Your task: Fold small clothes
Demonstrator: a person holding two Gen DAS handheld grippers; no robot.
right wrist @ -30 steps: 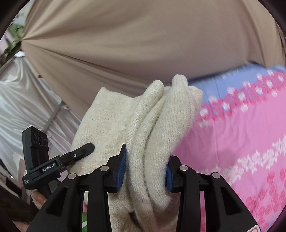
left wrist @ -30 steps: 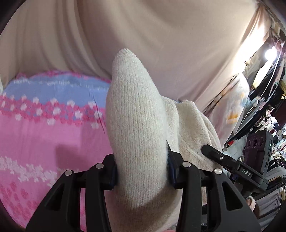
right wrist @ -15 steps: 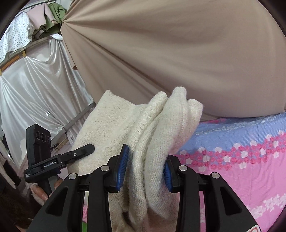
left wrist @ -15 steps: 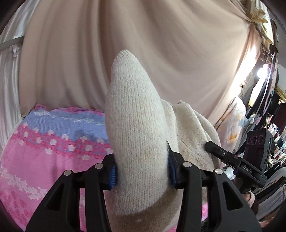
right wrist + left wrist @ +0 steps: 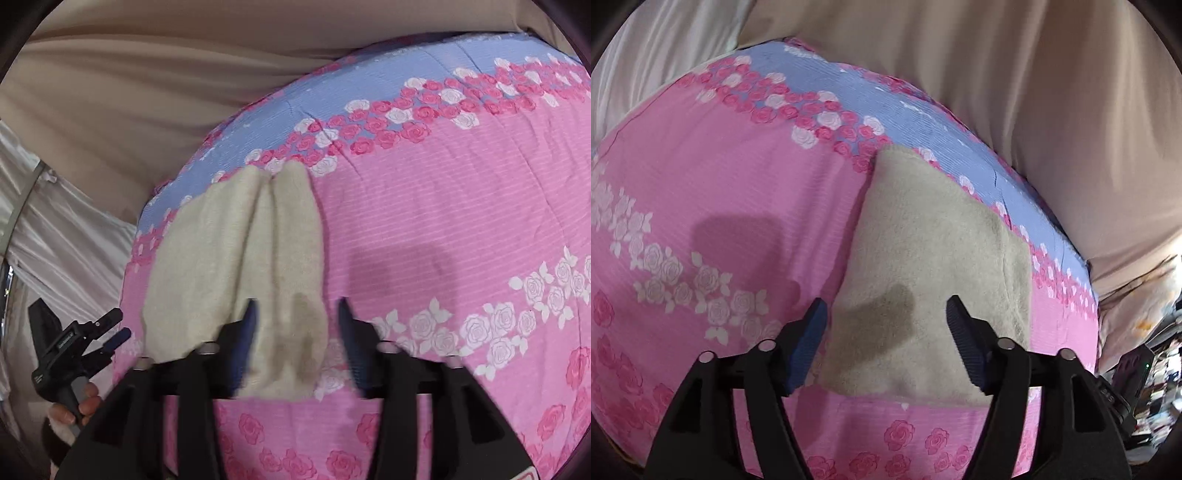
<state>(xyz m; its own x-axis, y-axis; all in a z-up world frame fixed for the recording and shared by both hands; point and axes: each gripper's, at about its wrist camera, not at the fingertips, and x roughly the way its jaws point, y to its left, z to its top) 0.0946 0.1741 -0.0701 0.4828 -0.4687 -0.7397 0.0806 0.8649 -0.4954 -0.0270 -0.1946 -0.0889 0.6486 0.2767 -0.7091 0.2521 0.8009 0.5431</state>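
A folded cream knitted garment [image 5: 934,258] lies flat on the pink flowered bedspread [image 5: 720,192]. My left gripper [image 5: 886,332] is open and empty just above the garment's near edge. In the right wrist view the same garment [image 5: 236,266] shows as a folded bundle with thick rolled edges. My right gripper [image 5: 295,332] is open above its near right edge, its jaws apart and holding nothing. The left gripper [image 5: 107,332] also shows at the far left of the right wrist view, held by a hand.
The bedspread has a blue band [image 5: 916,110] along its far edge. A beige curtain [image 5: 1034,92] hangs behind the bed. White satin drapes [image 5: 55,236] are at the left. Cluttered items [image 5: 1160,387] stand at the far right.
Both grippers held the garment up in the air before. Now the garment lies on the bedspread and both grippers have opened and let it go.
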